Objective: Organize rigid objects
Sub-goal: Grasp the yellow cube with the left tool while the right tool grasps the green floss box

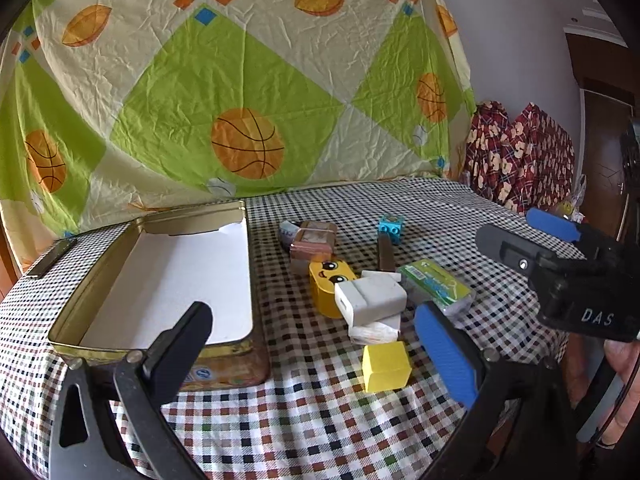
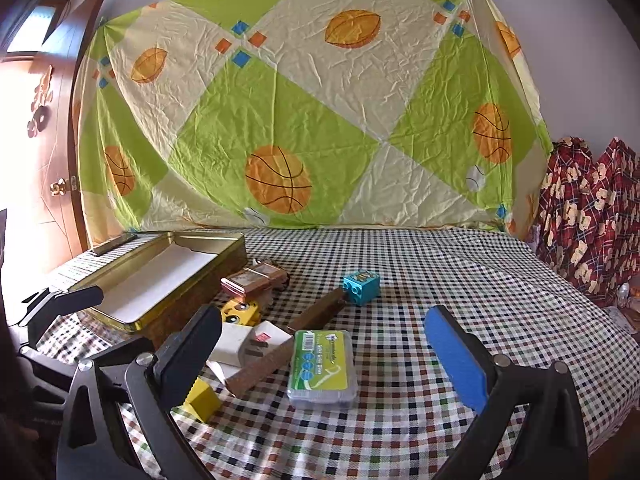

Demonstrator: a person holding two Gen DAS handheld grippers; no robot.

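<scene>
An open gold tin [image 1: 120, 276] with a white lining sits at the left of the checked table; it also shows in the right wrist view [image 2: 132, 324]. A pile lies beside it: a yellow cube [image 1: 386, 366], a white charger [image 1: 372, 298], a yellow face block [image 1: 326, 284], a green-labelled clear case [image 1: 438, 286] [image 2: 323, 366], a teal brick [image 1: 391, 229] [image 2: 361, 287], a brown stick [image 1: 386, 254] and a pink-brown box [image 1: 314, 240]. My left gripper [image 1: 316, 356] is open and empty, just before the yellow cube. My right gripper [image 2: 324, 356] is open and empty, with the green case between its fingers' line.
A basketball-print sheet [image 1: 240, 80] hangs behind the table. Red patterned cushions [image 1: 520, 156] stand at the back right. A dark flat bar [image 1: 50, 262] lies behind the tin. The right gripper's body [image 1: 560, 268] shows at the right of the left wrist view.
</scene>
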